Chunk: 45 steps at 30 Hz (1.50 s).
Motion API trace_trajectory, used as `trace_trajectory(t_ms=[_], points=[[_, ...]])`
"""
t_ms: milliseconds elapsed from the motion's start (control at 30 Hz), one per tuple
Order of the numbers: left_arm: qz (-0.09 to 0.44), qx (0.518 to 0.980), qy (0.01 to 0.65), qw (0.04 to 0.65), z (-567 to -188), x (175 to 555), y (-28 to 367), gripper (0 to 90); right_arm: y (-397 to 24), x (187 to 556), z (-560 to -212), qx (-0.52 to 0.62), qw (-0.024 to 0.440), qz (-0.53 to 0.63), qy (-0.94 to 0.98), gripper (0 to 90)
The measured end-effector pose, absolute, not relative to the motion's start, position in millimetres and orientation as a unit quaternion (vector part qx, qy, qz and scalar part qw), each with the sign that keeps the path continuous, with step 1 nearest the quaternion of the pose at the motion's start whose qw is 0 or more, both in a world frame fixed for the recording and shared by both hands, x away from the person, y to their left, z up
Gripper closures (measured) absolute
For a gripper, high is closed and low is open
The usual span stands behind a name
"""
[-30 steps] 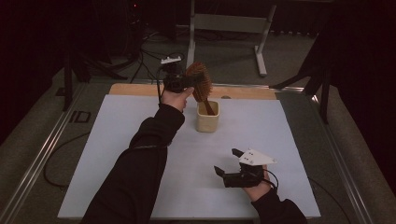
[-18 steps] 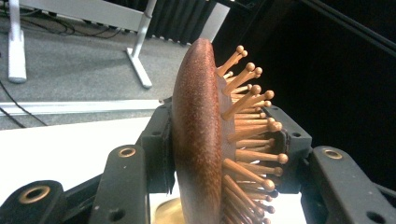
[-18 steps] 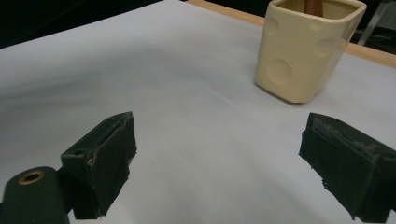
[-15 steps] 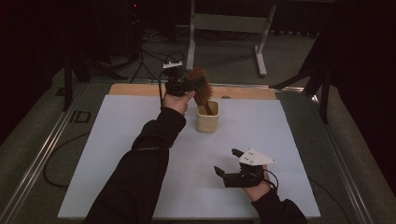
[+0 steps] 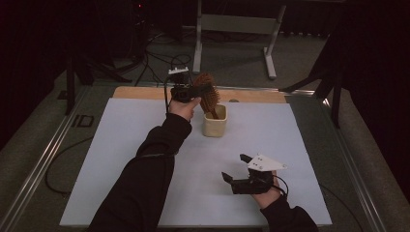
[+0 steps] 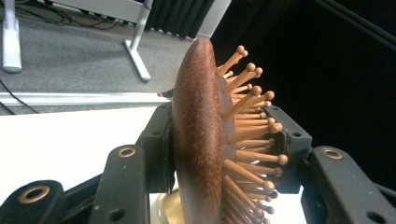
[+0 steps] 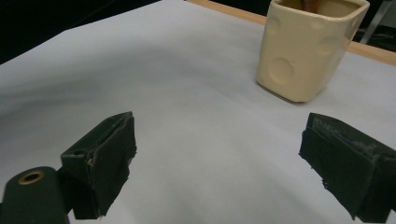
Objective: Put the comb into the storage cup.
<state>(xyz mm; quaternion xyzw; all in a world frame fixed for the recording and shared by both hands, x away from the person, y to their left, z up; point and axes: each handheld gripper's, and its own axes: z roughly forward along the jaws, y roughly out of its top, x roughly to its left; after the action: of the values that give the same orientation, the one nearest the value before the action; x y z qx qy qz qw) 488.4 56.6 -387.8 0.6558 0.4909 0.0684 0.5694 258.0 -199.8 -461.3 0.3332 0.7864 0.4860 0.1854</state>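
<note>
A brown wooden hairbrush [image 5: 207,79] stands tilted over a cream cup [image 5: 214,123] at the back middle of the white table [image 5: 290,135], its handle down inside the cup. My left gripper [image 5: 203,92] is shut on the brush head. In the left gripper view the pads clamp the brush [image 6: 198,140] across its back and its bristles, with the cup's rim [image 6: 163,205] below. My right gripper [image 5: 234,166] rests near the front right, open and empty. In the right gripper view its fingers [image 7: 105,158] stand wide apart, aimed at the cup [image 7: 303,51].
A wooden strip [image 5: 145,92] runs along the table's far edge. Beyond it on the floor are a metal stand [image 5: 237,24] and cables [image 5: 159,58]. Metal rails [image 5: 43,159] flank the table on both sides.
The left gripper has shifted only slightly with the brush over the cup. The right gripper has stayed where it was.
</note>
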Motion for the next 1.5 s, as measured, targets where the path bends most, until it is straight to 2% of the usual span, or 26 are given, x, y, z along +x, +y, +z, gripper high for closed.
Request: trace_trajectory(t_ms=[700,1100,1267,1333,1500], points=[[0.061,0.666,0.487,0.561,-398,491,58,50.4,-200,258,-462,0.335,0.184,0.485,0.787,9.8],[0.075,0.681,0.48,0.548,-393,491,57,43.0,-201,258,-462,0.337,0.183,0.486,0.786,9.8],[0.08,0.674,0.477,0.558,-389,489,64,36.6,-200,258,-462,0.335,0.185,0.485,0.786,9.8],[0.072,0.677,0.465,0.566,-389,488,68,29.4,-200,258,-462,0.335,0.184,0.483,0.787,9.7],[0.07,0.688,0.446,0.568,-386,484,72,18.0,-201,259,-462,0.335,0.184,0.485,0.786,9.7]])
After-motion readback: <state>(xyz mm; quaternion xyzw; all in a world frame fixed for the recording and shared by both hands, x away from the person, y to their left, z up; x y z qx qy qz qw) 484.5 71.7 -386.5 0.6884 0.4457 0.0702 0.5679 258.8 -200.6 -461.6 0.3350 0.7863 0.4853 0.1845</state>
